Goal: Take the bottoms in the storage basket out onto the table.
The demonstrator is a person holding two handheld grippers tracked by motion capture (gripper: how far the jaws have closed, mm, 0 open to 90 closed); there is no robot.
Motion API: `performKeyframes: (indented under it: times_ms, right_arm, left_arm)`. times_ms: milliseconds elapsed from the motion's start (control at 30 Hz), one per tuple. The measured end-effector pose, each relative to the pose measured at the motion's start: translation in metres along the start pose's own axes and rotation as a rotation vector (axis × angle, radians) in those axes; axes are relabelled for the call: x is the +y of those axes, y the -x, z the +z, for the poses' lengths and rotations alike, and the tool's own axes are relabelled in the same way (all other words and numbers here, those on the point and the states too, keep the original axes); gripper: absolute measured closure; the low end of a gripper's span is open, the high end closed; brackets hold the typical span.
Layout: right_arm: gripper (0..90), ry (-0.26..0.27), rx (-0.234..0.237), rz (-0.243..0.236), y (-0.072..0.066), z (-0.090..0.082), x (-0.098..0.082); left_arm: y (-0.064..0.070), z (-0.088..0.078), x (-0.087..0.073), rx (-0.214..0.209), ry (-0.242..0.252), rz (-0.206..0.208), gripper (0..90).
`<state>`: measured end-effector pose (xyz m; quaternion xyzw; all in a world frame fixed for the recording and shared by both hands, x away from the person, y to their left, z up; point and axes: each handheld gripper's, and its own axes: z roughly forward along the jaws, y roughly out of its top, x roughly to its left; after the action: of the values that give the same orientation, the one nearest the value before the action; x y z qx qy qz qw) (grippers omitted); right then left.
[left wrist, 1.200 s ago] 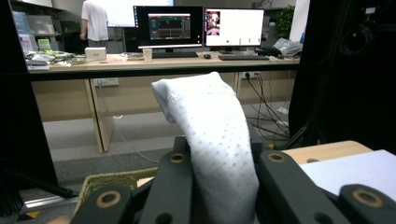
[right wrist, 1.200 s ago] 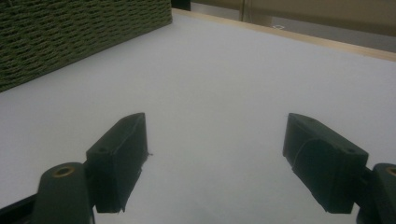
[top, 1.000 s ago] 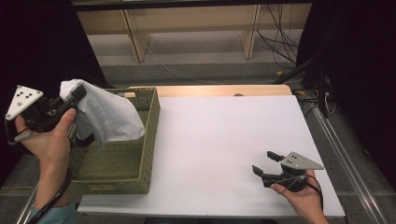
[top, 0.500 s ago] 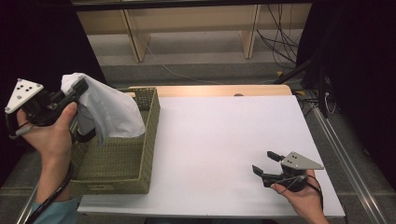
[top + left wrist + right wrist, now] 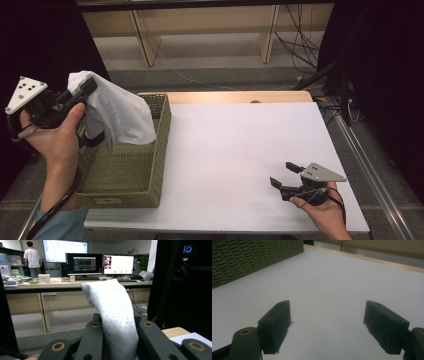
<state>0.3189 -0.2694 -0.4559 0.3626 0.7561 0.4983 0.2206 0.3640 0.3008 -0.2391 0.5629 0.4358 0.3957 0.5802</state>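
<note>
I am holding the left gripper (image 5: 85,90), jaws clamping a white cloth (image 5: 120,112), above the basket (image 5: 145,175); right gripper (image 5: 286,176) is resting open-jawed near right on the desk (image 5: 240,145).

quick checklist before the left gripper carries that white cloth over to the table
1. Grip on the white cloth: ok, the left gripper is shut on it, cloth pinched between the jaws.
2. Cloth clear of the green basket: ok, it hangs above the rim, lifted out.
3. Landing spot on the white table top: ok, bare between basket and right gripper.
4. Right gripper ready to help: ok, jaws open, nothing between them, low over the table.
5. Anything left in the basket: cannot tell, the cloth and hand hide part of the inside.
</note>
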Motion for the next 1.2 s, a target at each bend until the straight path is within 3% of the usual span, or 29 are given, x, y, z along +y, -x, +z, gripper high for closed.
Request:
performKeyframes:
  times_ms: [600, 1200]
  right_arm:
    - [23.0, -0.004, 0.001, 0.005, 0.000, 0.000, 0.000]
    - [22.9, 0.001, 0.001, 0.004, 0.000, -0.001, 0.000]
  left_arm:
    - [0.009, 0.003, 0.010, -0.027, 0.019, 0.005, 80.3]
    - [0.026, 0.007, 0.015, -0.079, 0.025, 0.022, 80.3]
